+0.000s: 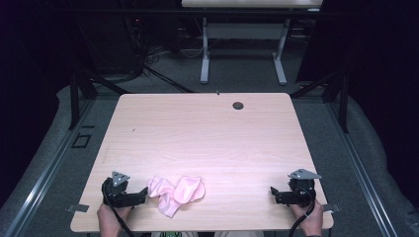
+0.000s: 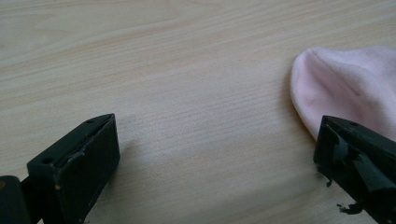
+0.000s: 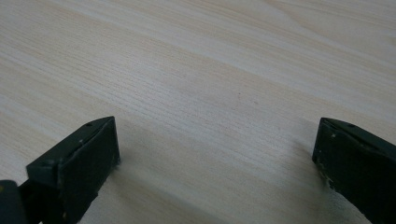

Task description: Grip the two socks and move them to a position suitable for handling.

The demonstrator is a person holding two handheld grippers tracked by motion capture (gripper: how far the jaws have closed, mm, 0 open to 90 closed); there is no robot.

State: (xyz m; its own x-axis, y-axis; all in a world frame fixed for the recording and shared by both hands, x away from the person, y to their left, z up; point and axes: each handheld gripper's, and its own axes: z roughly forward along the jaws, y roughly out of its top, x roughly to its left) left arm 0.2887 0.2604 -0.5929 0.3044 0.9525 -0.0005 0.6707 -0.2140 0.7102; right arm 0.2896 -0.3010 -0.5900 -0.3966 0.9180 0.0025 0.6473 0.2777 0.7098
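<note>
Seen from above, left to right: the left tool (image 1: 144,191), held in a hand (image 1: 109,218) at the near left corner of the counter (image 1: 207,133), lies low on the wood with its jaws spread wide and nothing between them; its tip points at the pink sock (image 1: 175,191), which lies crumpled just beside it near the front edge, left of centre. In the left gripper view the sock's rounded end (image 2: 348,86) sits partly behind the right-hand jaw (whether cloth and jaw actually touch cannot be told), while bare wood fills the gap between the jaws. Farther right the counter is bare up to the right tool (image 1: 273,191), held at the near right corner, well apart from the sock; the right gripper view shows its jaws likewise wide open over plain wood grain. The sock looks light, soft and limp: it should fold and drape when lifted, slide easily over the smooth surface, and run no risk of breaking. A sound hold would be a pinch on a raised fold or on the rounded end nearest the left tool, taking both layers of cloth.
</note>
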